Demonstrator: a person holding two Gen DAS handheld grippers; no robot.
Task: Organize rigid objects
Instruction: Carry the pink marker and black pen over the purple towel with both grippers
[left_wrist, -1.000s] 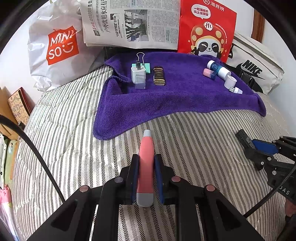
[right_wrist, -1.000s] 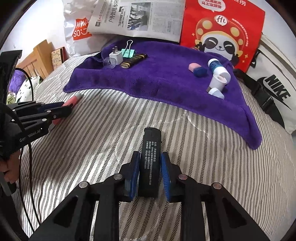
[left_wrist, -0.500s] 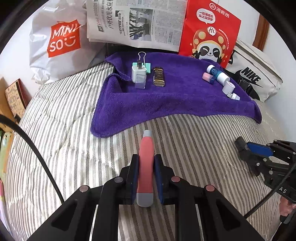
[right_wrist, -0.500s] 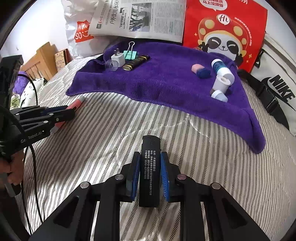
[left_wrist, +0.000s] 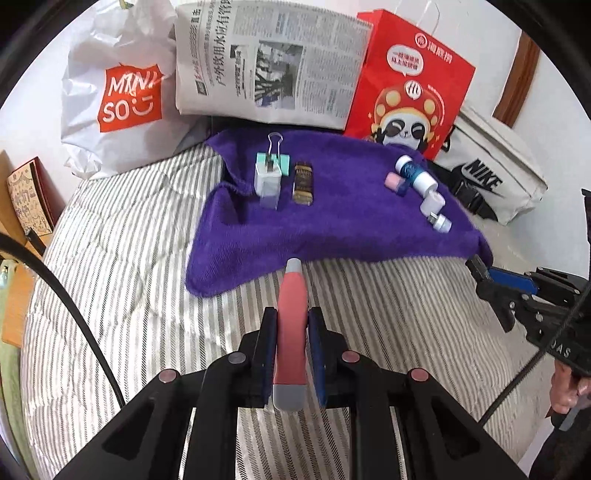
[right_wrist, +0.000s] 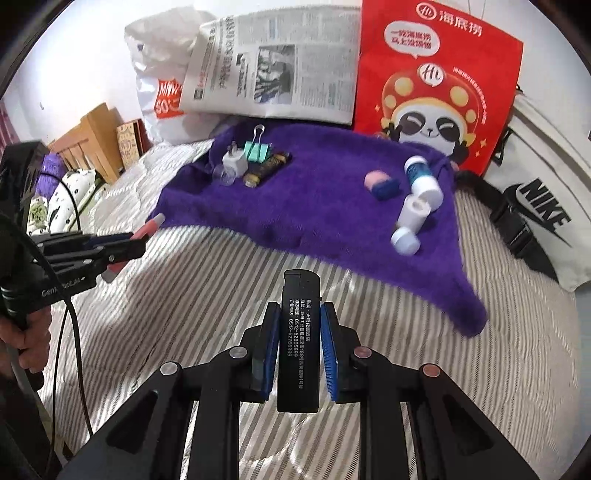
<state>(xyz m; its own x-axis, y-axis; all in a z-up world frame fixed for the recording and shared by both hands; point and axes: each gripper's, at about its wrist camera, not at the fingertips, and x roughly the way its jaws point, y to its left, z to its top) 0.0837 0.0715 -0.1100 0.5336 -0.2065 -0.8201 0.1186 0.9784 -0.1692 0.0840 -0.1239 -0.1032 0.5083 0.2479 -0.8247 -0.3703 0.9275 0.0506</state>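
My left gripper (left_wrist: 291, 332) is shut on a pink and grey pen-shaped tool (left_wrist: 291, 314), held above the striped bed just short of the purple towel (left_wrist: 351, 225). My right gripper (right_wrist: 299, 325) is shut on a black lighter (right_wrist: 299, 332) with white print, also short of the towel (right_wrist: 314, 206). On the towel's far left lie a white charger plug (left_wrist: 266, 181), a green binder clip (left_wrist: 282, 162) and a dark lighter (left_wrist: 303, 182). At its right lie a pink and blue eraser (right_wrist: 380, 184), a blue-labelled bottle (right_wrist: 421, 175) and white caps (right_wrist: 413, 214).
Behind the towel stand a white Miniso bag (left_wrist: 122, 103), a newspaper (left_wrist: 266, 66), a red panda bag (left_wrist: 410, 85) and a white Nike bag (left_wrist: 487, 177). A wooden headboard (right_wrist: 88, 144) is at the left. The striped bedcover (left_wrist: 110, 277) surrounds the towel.
Both grippers have moved forward towards the purple towel with their objects still held; the towel and its items look nearer.
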